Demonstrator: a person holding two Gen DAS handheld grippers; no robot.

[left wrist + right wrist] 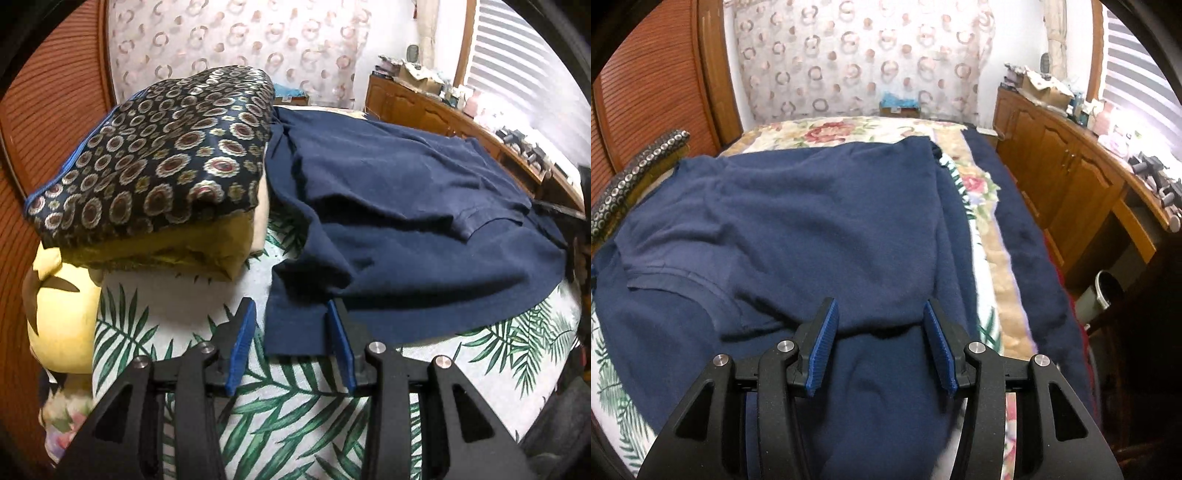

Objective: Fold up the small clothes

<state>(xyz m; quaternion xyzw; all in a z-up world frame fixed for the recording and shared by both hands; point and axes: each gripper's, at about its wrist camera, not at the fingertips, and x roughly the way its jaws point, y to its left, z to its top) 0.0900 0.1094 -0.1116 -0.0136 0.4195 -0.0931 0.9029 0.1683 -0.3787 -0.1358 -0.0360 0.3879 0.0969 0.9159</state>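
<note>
A navy blue shirt [406,206] lies spread on a bed with a palm-leaf sheet [295,413]. One sleeve is folded across its body. In the left wrist view my left gripper [291,303] stands open at the shirt's near hem corner. The cloth lies flat between the blue pads [240,343], and neither pad presses on it. In the right wrist view the same shirt [798,221] fills the middle. My right gripper [880,302] hangs open over a folded edge near the front, and nothing is pinched between its fingers [938,347].
A dark pillow with a ring pattern [155,155] sits on a yellow cushion beside the shirt's left side, with a yellow plush toy [62,314] below it. A dark blue blanket [1027,240] runs along the bed's right edge. Wooden cabinets [1063,177] and a bin [1104,291] stand beyond.
</note>
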